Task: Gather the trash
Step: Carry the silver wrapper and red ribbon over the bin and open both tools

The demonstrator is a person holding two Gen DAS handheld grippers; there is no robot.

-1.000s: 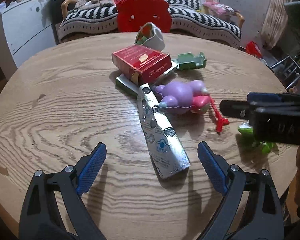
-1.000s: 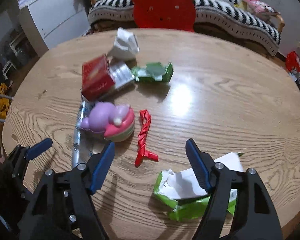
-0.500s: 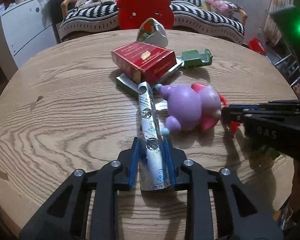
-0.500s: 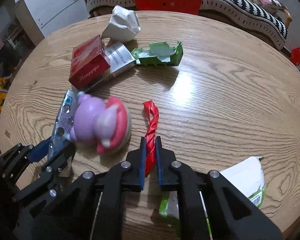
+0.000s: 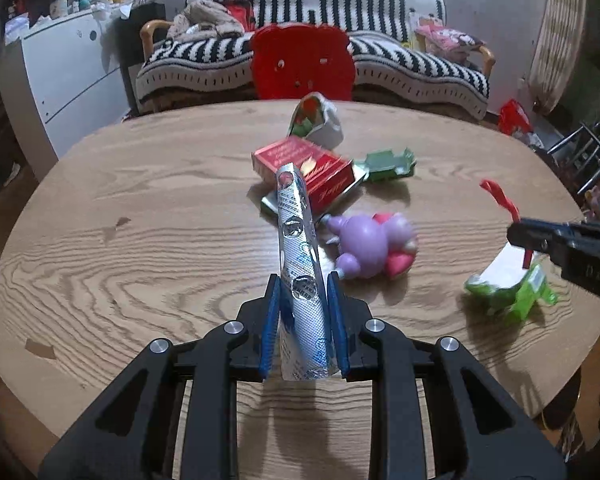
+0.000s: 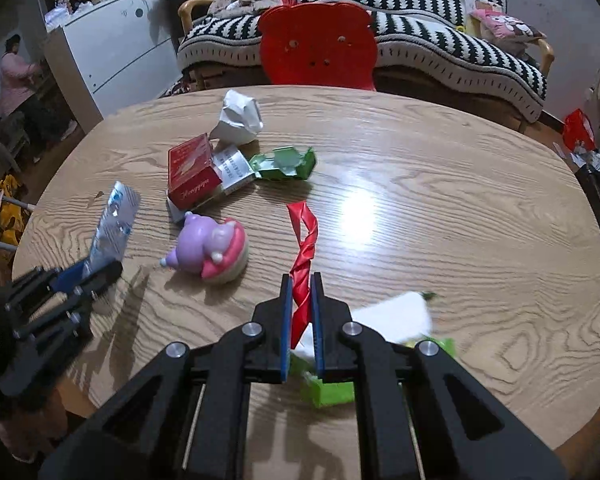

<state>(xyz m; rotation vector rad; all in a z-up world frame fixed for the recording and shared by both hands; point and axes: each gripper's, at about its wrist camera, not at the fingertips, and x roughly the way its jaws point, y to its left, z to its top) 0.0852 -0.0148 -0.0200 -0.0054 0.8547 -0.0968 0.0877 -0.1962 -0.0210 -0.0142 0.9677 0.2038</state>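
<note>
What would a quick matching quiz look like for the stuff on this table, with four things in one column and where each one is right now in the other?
Things:
1. silver blister strip
2. red twisted wrapper
3. purple toy
4. red box

Places:
A. lying on the table, between the two held pieces
B. pinched in the right gripper
C. resting partly on a silver pack, near the green carton
D. pinched in the left gripper

Pairs: 1-D, 2-B, 3-A, 4-C
</note>
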